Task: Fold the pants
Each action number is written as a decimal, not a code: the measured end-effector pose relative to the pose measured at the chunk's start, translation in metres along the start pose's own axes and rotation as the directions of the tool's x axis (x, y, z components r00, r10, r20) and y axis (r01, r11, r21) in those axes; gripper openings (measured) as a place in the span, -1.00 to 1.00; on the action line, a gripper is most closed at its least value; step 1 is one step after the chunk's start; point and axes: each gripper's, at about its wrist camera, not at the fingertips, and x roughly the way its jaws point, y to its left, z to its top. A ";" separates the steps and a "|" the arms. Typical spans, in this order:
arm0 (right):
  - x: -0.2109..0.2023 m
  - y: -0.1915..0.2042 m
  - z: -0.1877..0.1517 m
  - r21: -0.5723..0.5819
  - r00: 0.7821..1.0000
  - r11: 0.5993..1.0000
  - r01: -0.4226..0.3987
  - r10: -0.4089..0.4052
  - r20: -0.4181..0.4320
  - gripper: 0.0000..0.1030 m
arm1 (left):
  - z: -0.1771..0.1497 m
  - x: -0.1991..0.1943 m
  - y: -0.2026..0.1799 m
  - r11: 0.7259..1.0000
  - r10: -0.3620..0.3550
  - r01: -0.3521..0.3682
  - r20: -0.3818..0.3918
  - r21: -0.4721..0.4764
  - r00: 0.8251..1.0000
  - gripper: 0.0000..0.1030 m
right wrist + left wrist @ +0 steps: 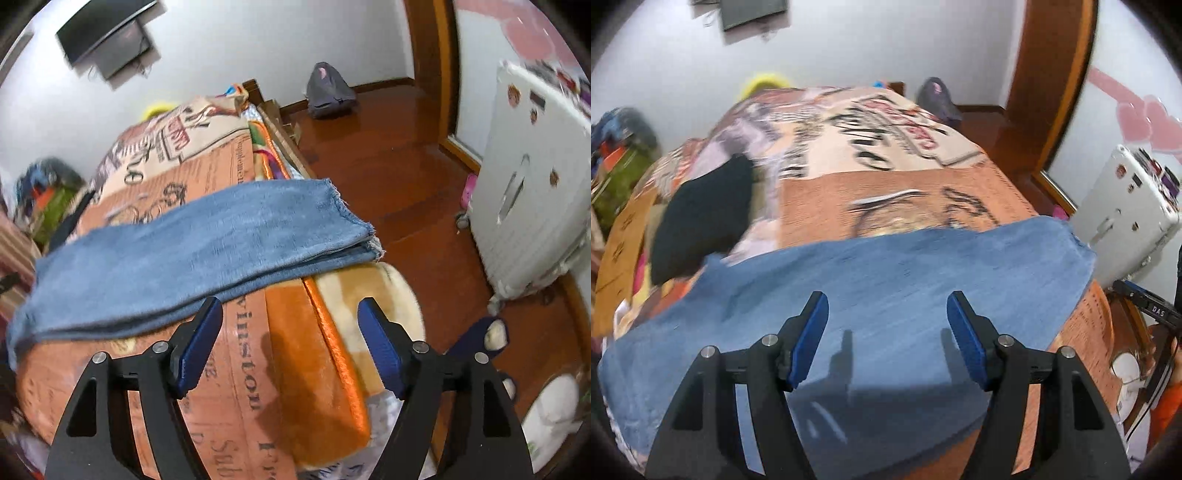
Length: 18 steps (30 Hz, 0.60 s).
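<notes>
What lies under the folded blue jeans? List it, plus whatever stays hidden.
The folded blue jeans lie on the printed orange blanket covering the bed. The frayed hem end overhangs the bed's edge. Whatever the denim covers, including its own lower layers, is hidden.

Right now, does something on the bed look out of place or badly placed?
Yes. The folded blue pants lie across the bed with their frayed hem end sticking out past the edge of the bed, over the wooden floor. Both grippers are open and hold nothing.

The printed blanket (236,354) on the bed reads "winston" below the jeans; a black bar (1152,308) beside the bed reads "DAS".
</notes>
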 end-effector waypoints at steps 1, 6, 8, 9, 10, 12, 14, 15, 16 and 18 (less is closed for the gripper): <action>0.001 -0.001 0.001 0.027 1.000 1.000 -0.012 0.012 0.000 0.43 | 0.004 0.009 -0.010 1.000 -0.005 0.005 -0.012 0.011 1.000 0.30; 0.020 -0.016 0.003 0.164 0.999 0.985 -0.051 0.052 0.001 0.47 | 0.017 0.057 -0.054 0.998 -0.057 0.060 -0.109 0.028 0.992 0.30; 0.035 -0.023 0.003 0.225 0.997 0.972 -0.066 0.072 -0.017 0.47 | 0.019 0.071 -0.069 0.997 -0.052 0.060 -0.134 0.054 0.990 0.30; 0.042 -0.027 0.004 0.257 0.996 0.963 -0.078 0.087 -0.022 0.47 | 0.020 0.077 -0.076 0.996 -0.047 0.057 -0.145 0.069 0.988 0.30; 0.045 -0.030 0.004 0.278 0.995 0.957 -0.086 0.097 -0.026 0.47 | 0.019 0.081 -0.080 0.995 -0.047 0.059 -0.155 0.078 0.987 0.30; 0.056 -0.037 0.004 0.333 0.991 0.936 -0.113 0.129 -0.027 0.47 | 0.019 0.092 -0.090 0.993 -0.050 0.069 -0.191 0.092 0.980 0.30; 0.062 -0.041 0.005 0.372 0.987 0.917 -0.141 0.158 -0.014 0.52 | 0.019 0.097 -0.095 0.992 -0.032 0.054 -0.197 0.110 0.980 0.31; 0.065 -0.043 0.006 0.390 0.987 0.909 -0.148 0.162 -0.004 0.52 | 0.019 0.099 -0.098 0.991 -0.029 0.054 -0.198 0.121 0.980 0.34; 0.066 -0.044 0.008 0.400 0.986 0.903 -0.154 0.166 0.006 0.52 | 0.019 0.100 -0.099 0.990 -0.034 0.060 -0.202 0.125 0.979 0.37; 0.069 -0.046 0.011 0.418 0.985 0.893 -0.166 0.172 0.023 0.52 | 0.020 0.103 -0.102 0.990 -0.037 0.063 -0.204 0.123 0.978 0.46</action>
